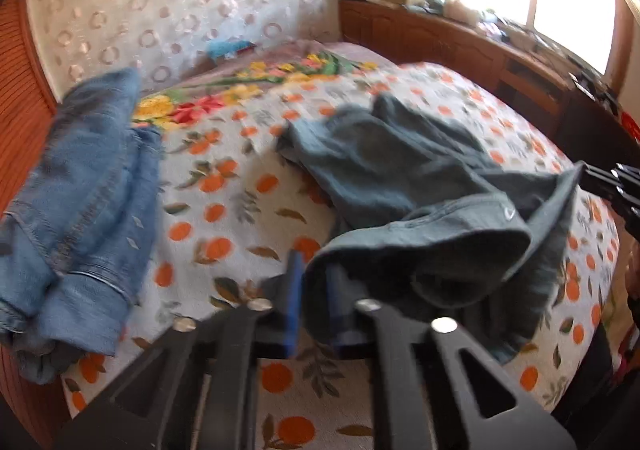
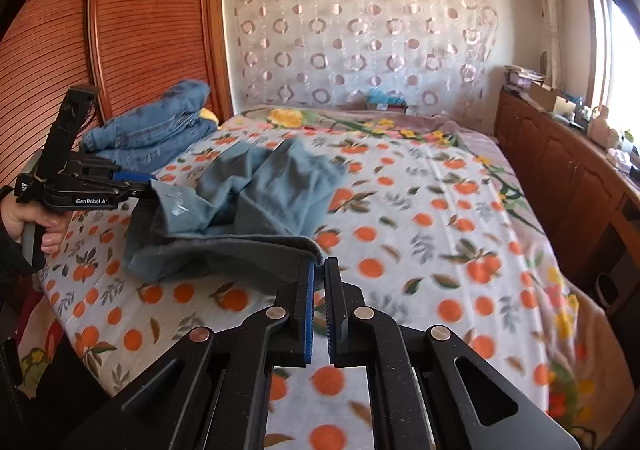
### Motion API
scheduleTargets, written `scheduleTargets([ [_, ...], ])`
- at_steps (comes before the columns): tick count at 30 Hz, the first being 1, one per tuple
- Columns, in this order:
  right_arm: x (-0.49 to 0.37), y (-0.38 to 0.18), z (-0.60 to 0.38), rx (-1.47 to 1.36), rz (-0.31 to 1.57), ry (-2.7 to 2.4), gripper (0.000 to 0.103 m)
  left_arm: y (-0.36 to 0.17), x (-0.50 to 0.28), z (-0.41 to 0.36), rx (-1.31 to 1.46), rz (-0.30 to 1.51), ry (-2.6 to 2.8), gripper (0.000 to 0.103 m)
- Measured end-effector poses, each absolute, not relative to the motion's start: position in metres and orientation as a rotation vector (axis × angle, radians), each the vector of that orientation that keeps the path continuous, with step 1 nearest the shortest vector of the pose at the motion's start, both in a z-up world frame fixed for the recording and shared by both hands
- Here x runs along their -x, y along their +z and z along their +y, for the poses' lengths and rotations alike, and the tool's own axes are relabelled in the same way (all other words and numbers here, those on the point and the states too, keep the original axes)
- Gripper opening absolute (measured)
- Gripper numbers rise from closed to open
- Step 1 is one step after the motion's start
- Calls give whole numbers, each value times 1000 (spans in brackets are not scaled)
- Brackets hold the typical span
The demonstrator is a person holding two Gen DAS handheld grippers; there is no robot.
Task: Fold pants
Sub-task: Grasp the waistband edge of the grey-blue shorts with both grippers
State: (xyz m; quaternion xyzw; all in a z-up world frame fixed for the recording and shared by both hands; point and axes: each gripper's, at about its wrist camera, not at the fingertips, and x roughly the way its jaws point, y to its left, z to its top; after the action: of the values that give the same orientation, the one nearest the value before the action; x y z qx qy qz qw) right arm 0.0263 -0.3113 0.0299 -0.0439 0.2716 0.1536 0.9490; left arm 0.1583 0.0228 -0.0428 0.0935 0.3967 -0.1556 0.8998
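Grey-blue pants (image 2: 256, 201) are lifted off bedspread (image 2: 420, 234). Waistband is pinched at one end by closed left gripper (image 1: 316, 302), opp. end by closed right gripper (image 2: 319, 270). Denim pile (image 1: 80, 201) is seen apart.

Matte black linkage grippers, left gripper (image 2: 154, 183) and right gripper (image 2: 319, 270), with blue ribbed pads (image 2: 309, 314), silver pivot rivets (image 2: 277, 312), white "GenRobot.AI" lettering on the left body, dark sleeve (image 2: 10, 250) at the near-left hand (image 2: 34, 221).
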Motion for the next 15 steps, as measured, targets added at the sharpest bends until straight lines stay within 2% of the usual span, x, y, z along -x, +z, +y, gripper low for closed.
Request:
scheduleTargets([
  [1, -26, 33, -315, 87, 547, 306, 4, -37, -156, 25, -182, 802, -320, 6],
  [9, -5, 60, -341, 61, 494, 265, 4, 28, -98, 49, -112, 646, -294, 4],
  [15, 17, 56, -350, 33, 504, 256, 4, 24, -65, 55, -94, 657, -286, 4],
])
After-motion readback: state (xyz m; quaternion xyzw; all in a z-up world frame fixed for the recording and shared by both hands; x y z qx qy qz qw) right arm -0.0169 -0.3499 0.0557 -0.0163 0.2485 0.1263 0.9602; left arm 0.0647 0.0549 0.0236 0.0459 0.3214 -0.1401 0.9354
